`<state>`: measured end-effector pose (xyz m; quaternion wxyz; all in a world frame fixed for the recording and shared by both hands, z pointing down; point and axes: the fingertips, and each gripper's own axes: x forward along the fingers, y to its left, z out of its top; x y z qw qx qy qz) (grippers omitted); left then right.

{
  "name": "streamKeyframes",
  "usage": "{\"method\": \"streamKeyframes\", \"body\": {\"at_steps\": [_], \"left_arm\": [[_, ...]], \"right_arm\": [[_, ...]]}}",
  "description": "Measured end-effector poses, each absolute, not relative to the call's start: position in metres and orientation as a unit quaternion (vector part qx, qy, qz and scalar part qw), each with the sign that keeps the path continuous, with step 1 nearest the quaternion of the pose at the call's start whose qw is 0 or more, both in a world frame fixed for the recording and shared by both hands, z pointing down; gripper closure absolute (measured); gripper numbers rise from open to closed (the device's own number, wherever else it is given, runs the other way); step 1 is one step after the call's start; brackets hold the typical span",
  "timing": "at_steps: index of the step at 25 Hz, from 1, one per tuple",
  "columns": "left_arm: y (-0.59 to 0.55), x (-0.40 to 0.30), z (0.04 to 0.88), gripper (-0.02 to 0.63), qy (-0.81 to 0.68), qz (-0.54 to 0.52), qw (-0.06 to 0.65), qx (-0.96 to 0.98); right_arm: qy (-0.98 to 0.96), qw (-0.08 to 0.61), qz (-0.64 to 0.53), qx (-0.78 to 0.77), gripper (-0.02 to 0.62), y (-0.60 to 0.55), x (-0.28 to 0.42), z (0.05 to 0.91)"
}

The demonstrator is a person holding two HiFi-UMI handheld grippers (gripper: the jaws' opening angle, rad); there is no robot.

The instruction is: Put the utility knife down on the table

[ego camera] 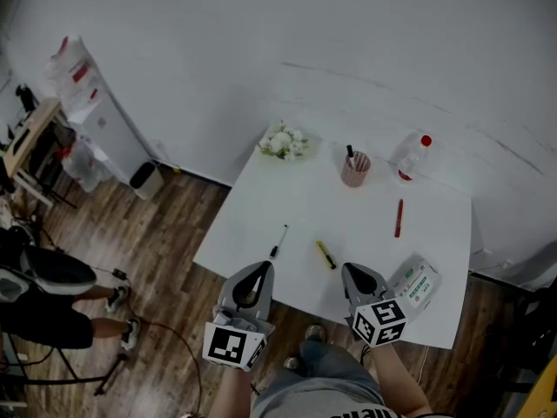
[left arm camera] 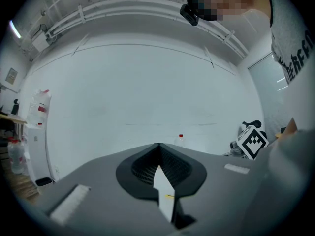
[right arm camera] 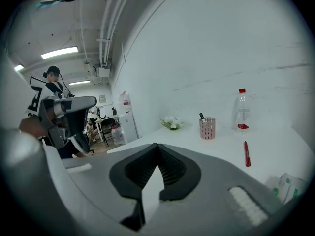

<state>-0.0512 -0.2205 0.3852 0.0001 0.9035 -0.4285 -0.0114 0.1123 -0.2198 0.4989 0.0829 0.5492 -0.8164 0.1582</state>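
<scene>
Nothing held, jaws pressed together on left gripper [ego camera: 259, 273] and right gripper [ego camera: 354, 275] alike. Ahead between them, flat near the front edge of the tabletop [ego camera: 296, 207], touching neither: knife [ego camera: 325, 254].

Dim, flat, grey-toned exposure in the head view, with darkened corners. Strong fisheye bending and a black circular vignette in both gripper views. Lit from ceiling strip lights [right arm camera: 59, 52]; soft shadows only, slight softness throughout.
</scene>
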Motion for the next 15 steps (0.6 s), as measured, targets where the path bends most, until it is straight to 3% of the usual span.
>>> {"method": "streamKeyframes", "body": {"at_steps": [15], "left_arm": [[-0.198,-0.044,0.377,0.597,-0.412,-0.016,-0.012,0.911]], "right_arm": [[-0.824,0.048,0.091,0.558,0.594,-0.192,0.114,0.447]]}}
